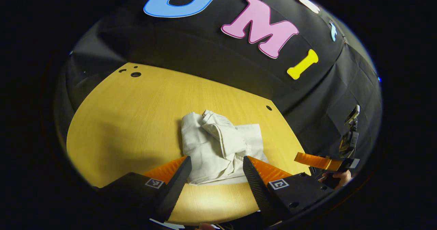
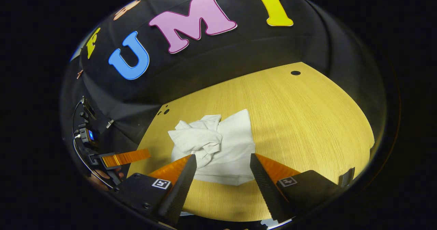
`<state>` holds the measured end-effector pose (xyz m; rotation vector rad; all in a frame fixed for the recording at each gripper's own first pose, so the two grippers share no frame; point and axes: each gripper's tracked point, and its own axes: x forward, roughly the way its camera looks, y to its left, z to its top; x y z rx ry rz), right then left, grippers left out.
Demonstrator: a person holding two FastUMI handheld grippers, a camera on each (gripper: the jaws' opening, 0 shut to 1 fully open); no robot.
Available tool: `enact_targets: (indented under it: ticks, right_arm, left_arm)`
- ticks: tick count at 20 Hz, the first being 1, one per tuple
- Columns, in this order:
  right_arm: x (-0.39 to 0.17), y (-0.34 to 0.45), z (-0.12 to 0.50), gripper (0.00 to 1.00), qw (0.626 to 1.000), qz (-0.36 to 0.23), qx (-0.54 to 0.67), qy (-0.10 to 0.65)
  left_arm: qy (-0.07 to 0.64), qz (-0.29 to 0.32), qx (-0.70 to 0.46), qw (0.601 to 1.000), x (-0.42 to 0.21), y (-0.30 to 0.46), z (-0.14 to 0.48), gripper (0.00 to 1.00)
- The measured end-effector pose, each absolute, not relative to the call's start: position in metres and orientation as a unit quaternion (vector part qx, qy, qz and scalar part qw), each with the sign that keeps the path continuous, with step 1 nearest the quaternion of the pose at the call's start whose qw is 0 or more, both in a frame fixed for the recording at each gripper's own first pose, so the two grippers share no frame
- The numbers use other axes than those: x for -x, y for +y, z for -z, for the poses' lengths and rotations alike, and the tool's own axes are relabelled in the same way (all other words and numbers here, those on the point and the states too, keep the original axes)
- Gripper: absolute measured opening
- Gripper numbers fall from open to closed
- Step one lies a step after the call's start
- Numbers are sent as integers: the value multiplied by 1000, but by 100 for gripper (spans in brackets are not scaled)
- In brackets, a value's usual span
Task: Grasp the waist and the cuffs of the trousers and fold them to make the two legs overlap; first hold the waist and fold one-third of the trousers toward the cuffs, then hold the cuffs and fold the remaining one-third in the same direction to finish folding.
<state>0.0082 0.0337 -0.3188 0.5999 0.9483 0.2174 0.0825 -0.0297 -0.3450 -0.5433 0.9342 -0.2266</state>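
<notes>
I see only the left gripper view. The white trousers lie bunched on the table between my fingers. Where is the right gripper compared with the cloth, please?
Observer: In the right gripper view the right gripper hangs open over the near edge of the trousers, touching nothing.
Operator: Is the table free on the right side of the cloth?
Observer: Yes, that view shows bare table beyond the trousers, up to a small hole near the far edge.
Operator: Can you see my left gripper from there?
Observer: Partly. One finger of the left gripper shows at the left, off the table edge, with a hand below it.
</notes>
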Motion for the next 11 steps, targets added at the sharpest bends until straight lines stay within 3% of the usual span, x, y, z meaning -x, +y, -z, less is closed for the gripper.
enact_targets:
  ticks: [10, 11]
  right_arm:
    - [-14, 46, 318, 98, 834, -108, -285, 461]
    - [-16, 44, 317, 98, 834, -104, -281, 462]
  left_arm:
    - [452, 91, 256, 849, -77, -25, 344, 95]
    - [453, 88, 260, 848, -75, -25, 344, 91]
